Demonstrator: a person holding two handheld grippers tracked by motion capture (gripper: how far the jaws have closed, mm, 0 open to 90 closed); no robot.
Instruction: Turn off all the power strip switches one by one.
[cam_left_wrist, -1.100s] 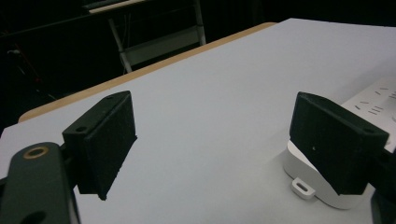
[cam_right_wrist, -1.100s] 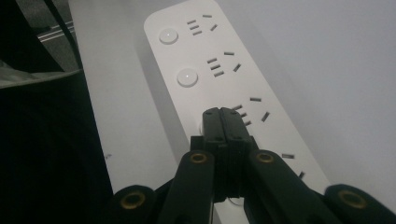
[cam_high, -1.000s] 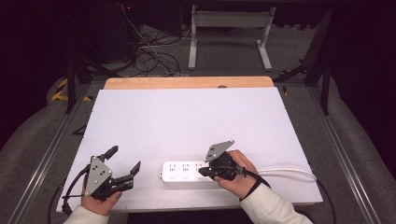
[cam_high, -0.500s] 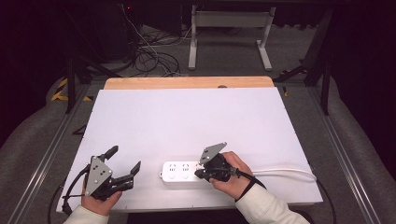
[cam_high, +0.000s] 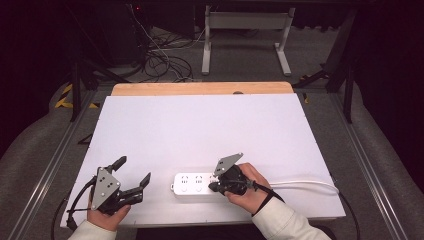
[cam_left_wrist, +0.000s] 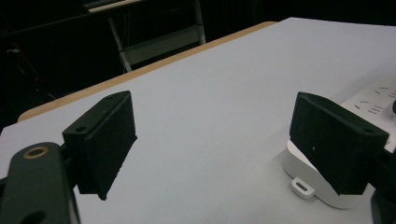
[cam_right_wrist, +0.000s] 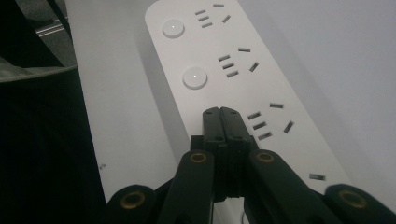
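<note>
1. Your left hand-held gripper (cam_high: 131, 176) sits left of the power strip (cam_high: 196, 183), near the surface's (cam_high: 200, 130) front edge, with its jaws spread wide and nothing between them.
2. In the left gripper view, your left hand-held gripper (cam_left_wrist: 212, 144) points along the surface, and the strip's (cam_left_wrist: 322, 186) rounded end with its small mounting tab lies just behind the right-hand jaw.
3. The power strip lies flat on the white surface close to the front edge, long side running left to right. It is the landmark here: its white cable (cam_high: 305, 184) runs off its right end toward the surface's right edge.
4. Your right hand-held gripper (cam_high: 214, 187) is over the strip's right part, with your hand (cam_high: 247, 187) wrapped round it.
5. In the right gripper view, your right hand-held gripper (cam_right_wrist: 220, 112) has its jaws pressed together, holding nothing. Its tips are on or just above the strip's (cam_right_wrist: 243, 79) top face, beside a socket and just short of a round button (cam_right_wrist: 194, 77). Whether they touch, you cannot tell.
</note>
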